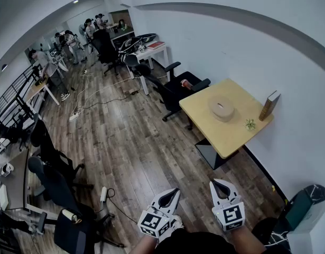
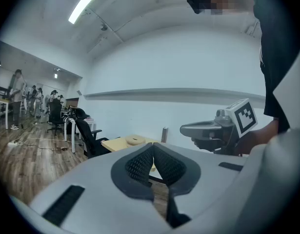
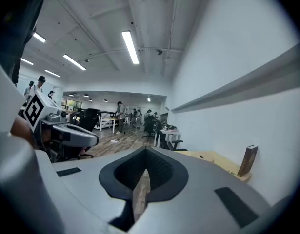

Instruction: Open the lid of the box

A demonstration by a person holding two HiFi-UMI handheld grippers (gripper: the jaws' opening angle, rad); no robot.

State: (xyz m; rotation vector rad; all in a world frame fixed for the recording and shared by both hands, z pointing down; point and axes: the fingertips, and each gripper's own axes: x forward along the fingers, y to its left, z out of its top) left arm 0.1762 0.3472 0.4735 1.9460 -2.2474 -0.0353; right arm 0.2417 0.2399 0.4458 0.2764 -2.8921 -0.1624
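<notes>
box: round tan box [image 1: 221,109], about mid-table on the yellow table [image 1: 229,139]. Shows small and far off in the left gripper view [image 2: 135,140].
lid: on the box and closed, with a small pale mark at its centre.
box contents: cannot tell, the lid covers them.
on the table with it: small green plant [image 1: 250,124] near the box, not touching. Upright book [image 1: 269,105] at the wall-side corner, apart from both.
left gripper: [image 1: 176,191] jaws together, with the ribbed pads [image 2: 140,164] meeting at the tips [image 2: 152,146]. Nothing between them.
right gripper: [image 1: 215,183] jaws fully closed, tips touching [image 3: 146,150], and empty.
gripper pose: side by side at the bottom of the head view, both held close to level. Each shows in the other's view: the right in the left gripper view [image 2: 185,129], the left in the right gripper view [image 3: 93,139].
grippers vs box: well apart, with a stretch of wood floor [image 1: 125,142] between them and the table. Neither touches anything.
book, other views: it stands past the box in the left gripper view [image 2: 164,134] and at the table's end by the wall in the right gripper view [image 3: 248,160].
around the table: black office chair [image 1: 173,91] at its far side.
room: more desks, chairs and people at the far end.
</notes>
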